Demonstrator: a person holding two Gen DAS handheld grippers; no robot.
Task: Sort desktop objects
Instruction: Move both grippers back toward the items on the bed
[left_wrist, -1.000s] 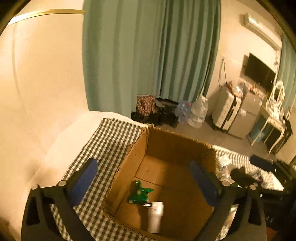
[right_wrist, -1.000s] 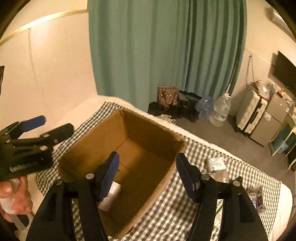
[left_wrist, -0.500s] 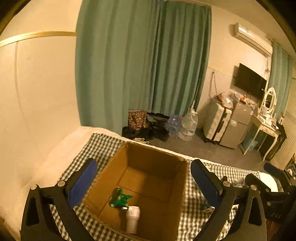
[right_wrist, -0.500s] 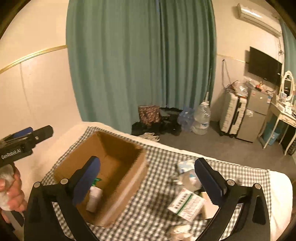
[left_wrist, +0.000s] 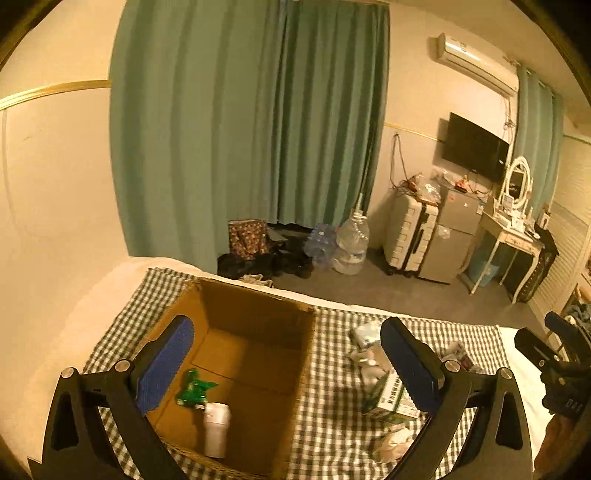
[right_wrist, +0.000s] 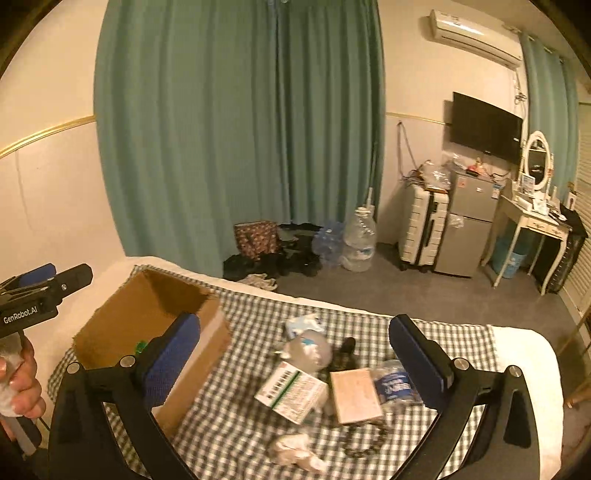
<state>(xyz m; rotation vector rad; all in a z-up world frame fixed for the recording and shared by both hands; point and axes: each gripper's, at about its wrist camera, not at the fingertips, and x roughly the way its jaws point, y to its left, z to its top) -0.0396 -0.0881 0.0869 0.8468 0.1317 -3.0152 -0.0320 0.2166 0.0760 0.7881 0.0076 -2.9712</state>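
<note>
box (left_wrist: 236, 354) on checked cloth (right_wrist: 255, 325), white bottle (left_wrist: 216, 428) and green packet (left_wrist: 194, 387) inside | clutter right of box: carton (right_wrist: 291, 391), tan pad (right_wrist: 354, 395) | my left gripper (left_wrist: 284, 362) spread over box, empty | right gripper (right_wrist: 295, 354) spread above carton, empty

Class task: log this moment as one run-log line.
left claw: open, empty | right claw: open, empty | cardboard box: white bottle, green packet
</note>
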